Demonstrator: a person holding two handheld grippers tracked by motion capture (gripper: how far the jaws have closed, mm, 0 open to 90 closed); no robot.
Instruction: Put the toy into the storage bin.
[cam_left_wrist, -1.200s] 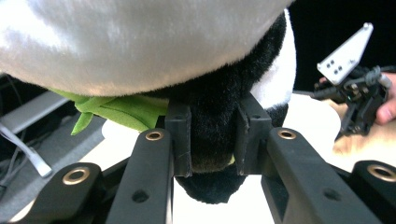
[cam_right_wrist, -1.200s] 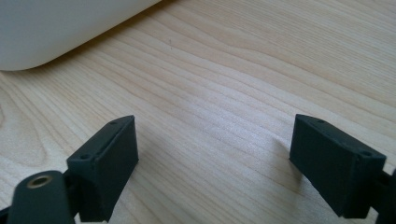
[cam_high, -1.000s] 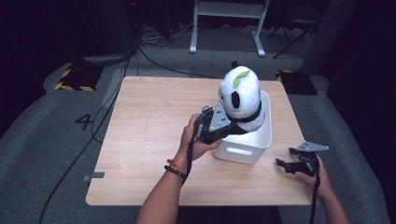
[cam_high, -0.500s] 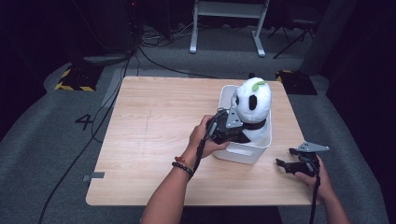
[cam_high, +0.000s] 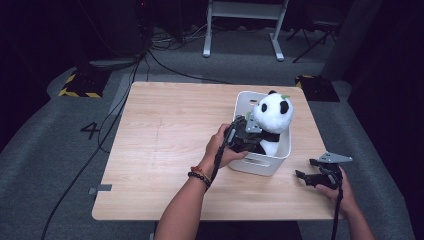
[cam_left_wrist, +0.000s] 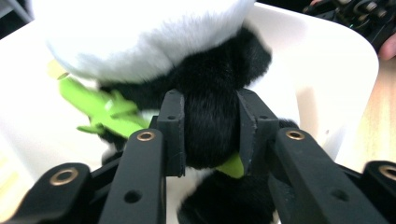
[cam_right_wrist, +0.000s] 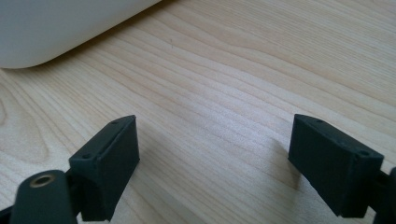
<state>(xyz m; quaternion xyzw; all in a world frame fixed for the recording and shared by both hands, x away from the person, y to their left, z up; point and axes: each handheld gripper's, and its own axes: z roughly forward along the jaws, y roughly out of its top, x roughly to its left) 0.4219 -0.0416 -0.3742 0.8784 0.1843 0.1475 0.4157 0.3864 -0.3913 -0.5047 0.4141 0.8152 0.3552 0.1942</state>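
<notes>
A black-and-white panda plush (cam_high: 272, 117) sits inside a white bin (cam_high: 262, 164) on the right part of the wooden table. My left gripper (cam_high: 250, 136) reaches over the bin's near rim and is shut on the panda's black limb (cam_left_wrist: 210, 126). A green leaf (cam_left_wrist: 105, 109) of the plush lies beside that limb inside the bin (cam_left_wrist: 322, 70). My right gripper (cam_high: 312, 170) rests low over the table near the front right corner, jaws wide open with bare wood between them (cam_right_wrist: 215, 163).
The table (cam_high: 165, 130) has open wood to the left of the bin. A corner of the bin (cam_right_wrist: 60, 28) lies just beyond the right gripper. Cables and a metal stand (cam_high: 245, 25) are on the floor behind the table.
The left gripper has lowered the panda from above the bin down into it and turned it upright. The right gripper has stayed where it was.
</notes>
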